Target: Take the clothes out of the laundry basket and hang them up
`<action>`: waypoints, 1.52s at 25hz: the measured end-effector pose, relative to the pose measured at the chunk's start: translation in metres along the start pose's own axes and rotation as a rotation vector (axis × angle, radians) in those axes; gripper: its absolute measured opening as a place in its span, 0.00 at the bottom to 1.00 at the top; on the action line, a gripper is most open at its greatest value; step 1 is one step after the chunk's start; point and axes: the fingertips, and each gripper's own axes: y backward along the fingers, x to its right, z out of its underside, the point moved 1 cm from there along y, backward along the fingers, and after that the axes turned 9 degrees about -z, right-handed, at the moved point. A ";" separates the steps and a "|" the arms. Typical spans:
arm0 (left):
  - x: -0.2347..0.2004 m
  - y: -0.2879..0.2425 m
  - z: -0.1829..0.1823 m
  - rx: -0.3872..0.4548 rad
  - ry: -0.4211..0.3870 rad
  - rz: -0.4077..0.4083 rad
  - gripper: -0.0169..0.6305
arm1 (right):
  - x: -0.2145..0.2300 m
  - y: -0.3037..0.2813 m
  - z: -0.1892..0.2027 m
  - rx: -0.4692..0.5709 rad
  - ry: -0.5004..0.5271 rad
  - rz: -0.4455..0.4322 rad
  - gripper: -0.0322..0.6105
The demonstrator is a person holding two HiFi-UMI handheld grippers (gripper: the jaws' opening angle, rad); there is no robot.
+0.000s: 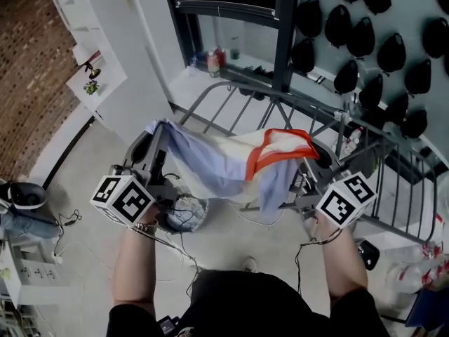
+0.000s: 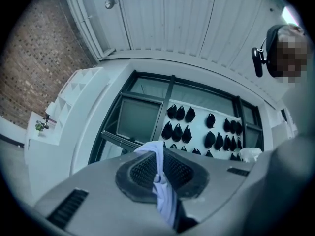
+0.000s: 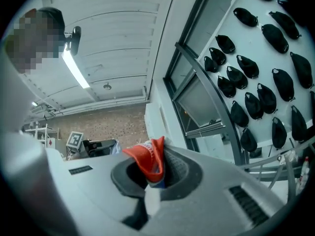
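One garment is out of the basket, its edges pinched in the left tongs and right tongs, but not yet hung on the drying rack.

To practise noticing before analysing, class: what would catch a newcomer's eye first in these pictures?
A pale blue and white garment with an orange-red trim, stretched mid-frame between the left hand-held gripper and right hand-held gripper, both shut on it. Beyond it stands a grey metal drying rack, and rows of black shapes dot the pale wall at upper right.
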 end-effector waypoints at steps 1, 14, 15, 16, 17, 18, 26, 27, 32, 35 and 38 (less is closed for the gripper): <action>0.003 -0.005 0.000 0.004 0.004 -0.007 0.06 | 0.004 0.002 -0.006 0.005 0.007 0.002 0.07; -0.020 -0.104 0.009 0.025 0.010 0.016 0.06 | 0.078 -0.026 -0.023 0.034 0.030 0.143 0.07; -0.025 -0.118 0.014 0.025 0.010 0.031 0.06 | 0.088 -0.031 -0.020 0.030 0.029 0.162 0.07; -0.028 -0.132 0.019 0.018 0.012 0.045 0.06 | 0.099 -0.038 -0.017 0.027 0.026 0.182 0.07; -0.032 -0.147 0.025 0.002 0.014 0.055 0.06 | 0.110 -0.044 -0.014 0.024 0.022 0.203 0.07; -0.036 -0.161 0.031 -0.014 0.016 0.064 0.06 | 0.121 -0.051 -0.011 0.022 0.014 0.224 0.07; -0.063 -0.267 0.080 -0.112 -0.015 0.168 0.06 | 0.195 -0.098 0.022 0.009 -0.029 0.381 0.07; -0.065 -0.276 0.087 -0.126 -0.021 0.179 0.06 | 0.202 -0.102 0.026 0.005 -0.032 0.395 0.07; -0.064 -0.310 0.122 -0.188 -0.038 0.233 0.06 | 0.230 -0.112 0.048 -0.017 -0.056 0.461 0.07; -0.063 -0.325 0.142 -0.221 -0.071 0.264 0.06 | 0.242 -0.119 0.058 -0.030 -0.064 0.498 0.07; -0.060 -0.333 0.164 -0.253 -0.101 0.290 0.06 | 0.251 -0.124 0.071 -0.049 -0.061 0.526 0.07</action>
